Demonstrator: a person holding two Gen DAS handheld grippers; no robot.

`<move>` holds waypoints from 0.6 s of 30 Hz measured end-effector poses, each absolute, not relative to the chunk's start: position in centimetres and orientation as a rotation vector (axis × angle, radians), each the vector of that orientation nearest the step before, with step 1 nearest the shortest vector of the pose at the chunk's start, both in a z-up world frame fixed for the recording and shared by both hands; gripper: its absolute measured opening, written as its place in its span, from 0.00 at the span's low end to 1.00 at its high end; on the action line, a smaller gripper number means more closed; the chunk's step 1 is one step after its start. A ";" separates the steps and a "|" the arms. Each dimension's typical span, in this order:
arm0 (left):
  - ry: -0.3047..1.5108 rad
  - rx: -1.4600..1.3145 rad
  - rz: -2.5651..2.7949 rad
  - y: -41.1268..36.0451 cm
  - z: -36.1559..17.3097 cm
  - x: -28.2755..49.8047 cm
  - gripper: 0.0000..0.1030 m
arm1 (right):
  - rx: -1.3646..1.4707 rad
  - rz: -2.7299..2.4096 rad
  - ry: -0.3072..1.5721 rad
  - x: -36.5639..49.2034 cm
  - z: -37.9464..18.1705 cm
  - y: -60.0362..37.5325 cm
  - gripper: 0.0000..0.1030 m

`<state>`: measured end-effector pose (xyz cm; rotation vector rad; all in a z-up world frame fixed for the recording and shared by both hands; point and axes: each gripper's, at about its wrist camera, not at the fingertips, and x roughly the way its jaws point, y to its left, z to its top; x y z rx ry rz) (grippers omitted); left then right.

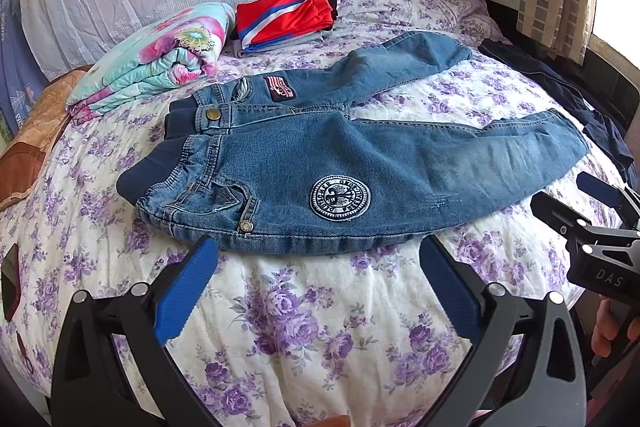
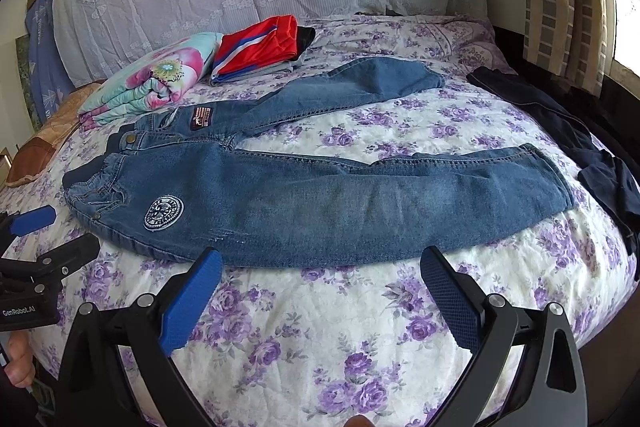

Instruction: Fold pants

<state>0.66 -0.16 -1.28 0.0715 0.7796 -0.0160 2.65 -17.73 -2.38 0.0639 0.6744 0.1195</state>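
A pair of small blue denim pants [image 2: 320, 199] with a round white embroidered patch is lying flat on the white bedspread with purple flowers [image 2: 320, 347], waistband to the left and legs spreading apart to the right. The left gripper [image 1: 320, 279] and right gripper [image 2: 320, 283] are hovering just in front of the near leg, jaws gaping wide and holding nothing. Behind the pants are sitting a folded floral blanket [image 1: 160, 63], a folded red garment [image 1: 288, 17] and a dark garment [image 2: 580, 147].

Blue denim pants [image 2: 320, 203] unfolded, flat on floral bedspread, legs spread apart, waistband left.
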 end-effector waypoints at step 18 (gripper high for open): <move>0.788 0.073 -0.031 -0.2 -1.5 0.7 0.95 | 0.059 0.119 0.692 2.8 -2.8 -17.3 0.97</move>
